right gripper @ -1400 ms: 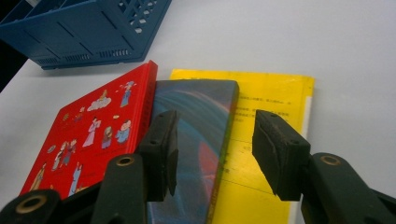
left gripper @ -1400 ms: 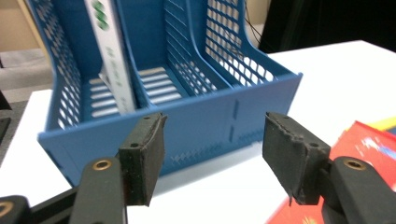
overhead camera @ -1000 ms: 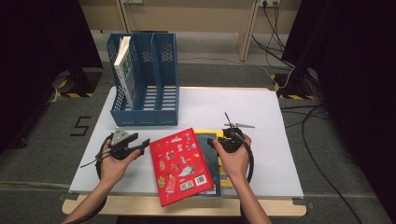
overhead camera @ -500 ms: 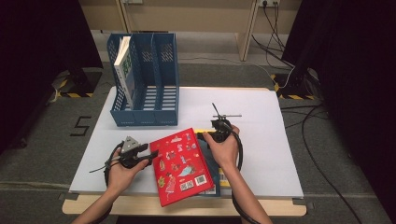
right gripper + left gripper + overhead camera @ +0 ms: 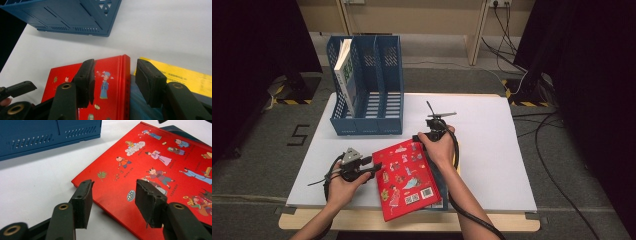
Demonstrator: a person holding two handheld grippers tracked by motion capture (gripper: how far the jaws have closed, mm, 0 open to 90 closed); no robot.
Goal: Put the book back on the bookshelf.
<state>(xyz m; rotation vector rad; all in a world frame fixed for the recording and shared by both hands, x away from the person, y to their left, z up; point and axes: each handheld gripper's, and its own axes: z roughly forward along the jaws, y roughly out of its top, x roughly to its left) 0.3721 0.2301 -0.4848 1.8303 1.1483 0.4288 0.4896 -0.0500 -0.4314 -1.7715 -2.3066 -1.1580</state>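
Red book [image 5: 406, 180] (one) between two grippers: left gripper [image 5: 113, 202] jaws closing, apart; right gripper [image 5: 115, 80] apart.

A red hardcover book [image 5: 407, 180] with cartoon figures on its cover lies flat and skewed near the desk's near edge, resting atop a yellow-edged dark book [image 5: 175, 72] that peeks out on its right.

Left claw [image 5: 113, 195] half-open, right claw [image 5: 113, 75] open
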